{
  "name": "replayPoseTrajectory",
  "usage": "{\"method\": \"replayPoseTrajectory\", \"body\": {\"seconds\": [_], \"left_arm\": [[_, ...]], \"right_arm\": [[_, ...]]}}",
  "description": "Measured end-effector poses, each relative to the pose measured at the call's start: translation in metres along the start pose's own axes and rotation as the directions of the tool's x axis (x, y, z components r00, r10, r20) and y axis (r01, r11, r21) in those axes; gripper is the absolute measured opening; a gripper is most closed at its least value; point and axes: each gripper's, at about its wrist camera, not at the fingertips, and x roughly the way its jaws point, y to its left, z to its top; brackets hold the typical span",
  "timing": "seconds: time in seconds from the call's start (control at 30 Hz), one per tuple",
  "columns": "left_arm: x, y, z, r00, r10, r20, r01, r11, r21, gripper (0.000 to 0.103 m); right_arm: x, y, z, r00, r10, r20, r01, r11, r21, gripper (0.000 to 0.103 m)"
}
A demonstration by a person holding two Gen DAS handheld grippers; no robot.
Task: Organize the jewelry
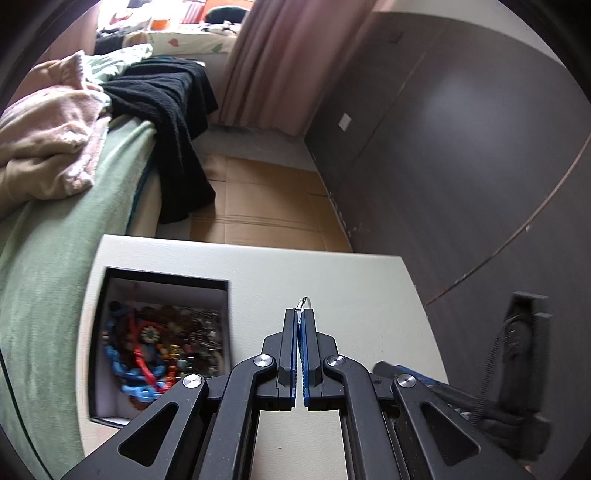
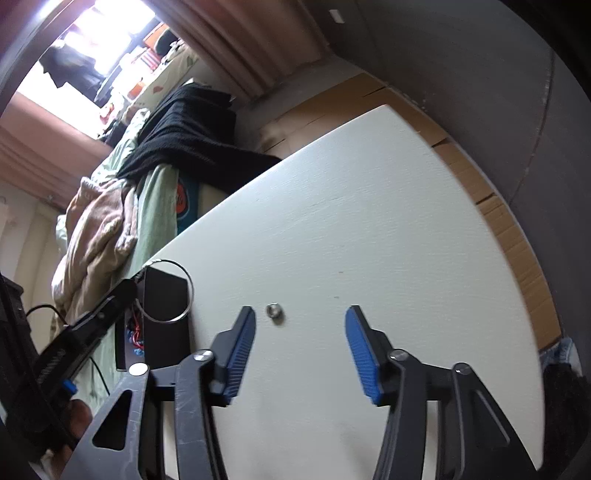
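A white table stands next to a bed with a green blanket. A pink blanket and a black cloth lie on the bed, and the black cloth hangs over its end. Brown cardboard covers the floor past the table's far edge. Pink curtains hang by a dark grey wall. Bright light comes through a window.

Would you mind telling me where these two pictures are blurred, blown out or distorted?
Left wrist view: the jewelry box is motion-smeared, the tabletop edge bows. Right wrist view: the window is blown out, the small ring slightly soft, the scene tilted.
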Motion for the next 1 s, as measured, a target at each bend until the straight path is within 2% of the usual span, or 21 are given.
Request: {"method": "replayPoseTrajectory", "body": {"seconds": [0.1, 0.17, 0.33, 0.5, 0.53, 0.57, 0.67, 0.77, 0.83, 0.9, 1.0], "left_arm": [[-0.007, 0.012, 0.003, 1.000, -0.005, 0.011, 0.005, 1.000, -0.026, 0.001], [-0.011, 0.019, 0.005, 1.000, -0.010, 0.017, 0.011, 0.999, -0.045, 0.001], [-0.019, 0.034, 0.009, 0.999, -0.035, 0.025, 0.036, 0.996, -0.076, 0.001], [-0.028, 0.050, 0.012, 0.999, -0.037, 0.031, 0.040, 0.993, -0.113, 0.001], [-0.029, 0.052, 0.013, 0.999, -0.037, 0.033, 0.041, 0.992, -0.119, 0.001], [-0.031, 0.055, 0.013, 0.999, -0.037, 0.036, 0.041, 0.991, -0.126, 0.001], [-0.035, 0.063, 0.014, 0.999, -0.032, 0.039, 0.037, 0.990, -0.139, 0.001], [-0.032, 0.073, 0.014, 0.999, -0.032, 0.026, 0.036, 0.987, -0.159, 0.001], [-0.024, 0.081, 0.014, 1.000, -0.015, -0.023, 0.010, 0.981, -0.196, 0.002], [-0.019, 0.091, 0.014, 0.999, -0.005, -0.054, -0.008, 0.973, -0.232, 0.002], [-0.021, 0.102, 0.013, 0.999, -0.014, -0.048, 0.000, 0.962, -0.274, 0.002]], "right_arm": [[0.012, 0.015, 0.000, 0.999, -0.035, -0.009, 0.035, 0.998, -0.051, 0.039], [0.019, 0.024, -0.001, 0.999, -0.051, -0.016, 0.050, 0.995, -0.083, 0.028], [0.036, 0.036, -0.001, 0.990, -0.143, -0.017, 0.140, 0.980, -0.143, 0.027], [0.042, 0.050, -0.003, 0.973, -0.230, 0.009, 0.227, 0.951, -0.212, 0.027], [0.044, 0.054, -0.005, 0.966, -0.260, 0.020, 0.257, 0.937, -0.235, 0.023], [0.044, 0.057, -0.006, 0.959, -0.283, 0.027, 0.281, 0.926, -0.252, 0.014], [0.045, 0.064, -0.008, 0.945, -0.326, 0.035, 0.322, 0.902, -0.287, 0.014], [0.040, 0.064, -0.008, 0.955, -0.293, 0.038, 0.292, 0.917, -0.271, 0.014], [0.031, 0.069, -0.007, 0.967, -0.248, 0.057, 0.254, 0.931, -0.263, 0.014], [0.016, 0.075, -0.006, 0.978, -0.189, 0.086, 0.205, 0.944, -0.259, 0.014], [-0.001, 0.085, -0.006, 0.989, -0.097, 0.114, 0.124, 0.958, -0.257, 0.014]]}}
